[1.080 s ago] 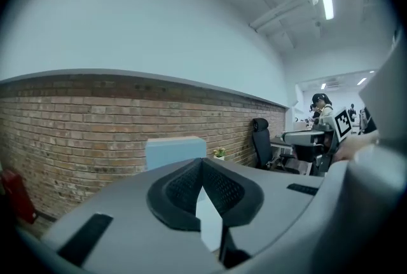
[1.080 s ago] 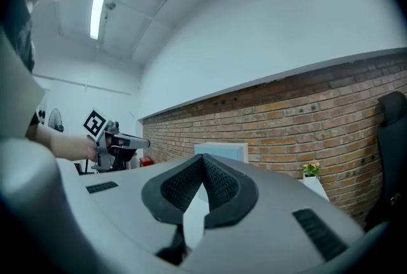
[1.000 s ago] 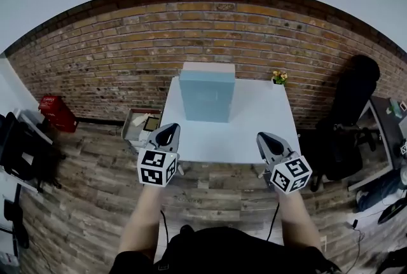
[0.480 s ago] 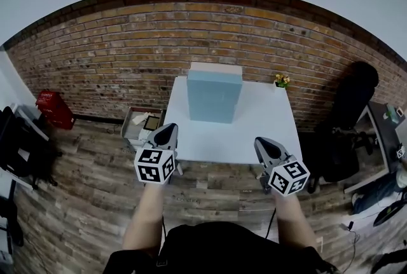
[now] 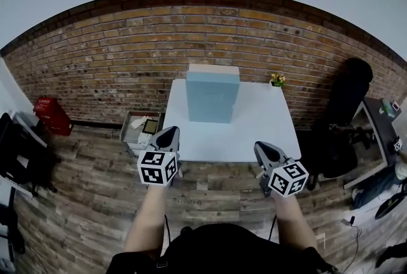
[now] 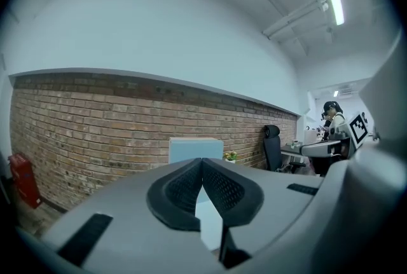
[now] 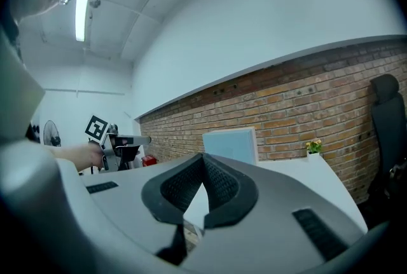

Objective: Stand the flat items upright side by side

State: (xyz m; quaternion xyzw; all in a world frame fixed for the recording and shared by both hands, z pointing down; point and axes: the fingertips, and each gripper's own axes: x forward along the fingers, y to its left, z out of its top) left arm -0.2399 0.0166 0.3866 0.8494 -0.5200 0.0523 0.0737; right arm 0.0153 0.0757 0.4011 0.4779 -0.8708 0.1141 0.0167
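A pale blue flat box (image 5: 212, 96) stands upright at the back of the white table (image 5: 254, 130), against the brick wall; it also shows as a blue box (image 6: 195, 149) in the left gripper view and a blue box (image 7: 231, 145) in the right gripper view. My left gripper (image 5: 168, 135) is shut and empty, held short of the table's near left corner. My right gripper (image 5: 262, 150) is shut and empty too, off the near right edge. Both point roughly level toward the wall.
A small potted flower (image 5: 277, 79) sits at the table's back right corner. A low crate of items (image 5: 141, 128) stands on the wooden floor left of the table. A black office chair (image 5: 343, 120) is to the right, a red object (image 5: 48, 114) far left.
Both grippers have shifted slightly nearer to each other and a little lower in the head view; the view itself has tilted slightly. The box has not moved.
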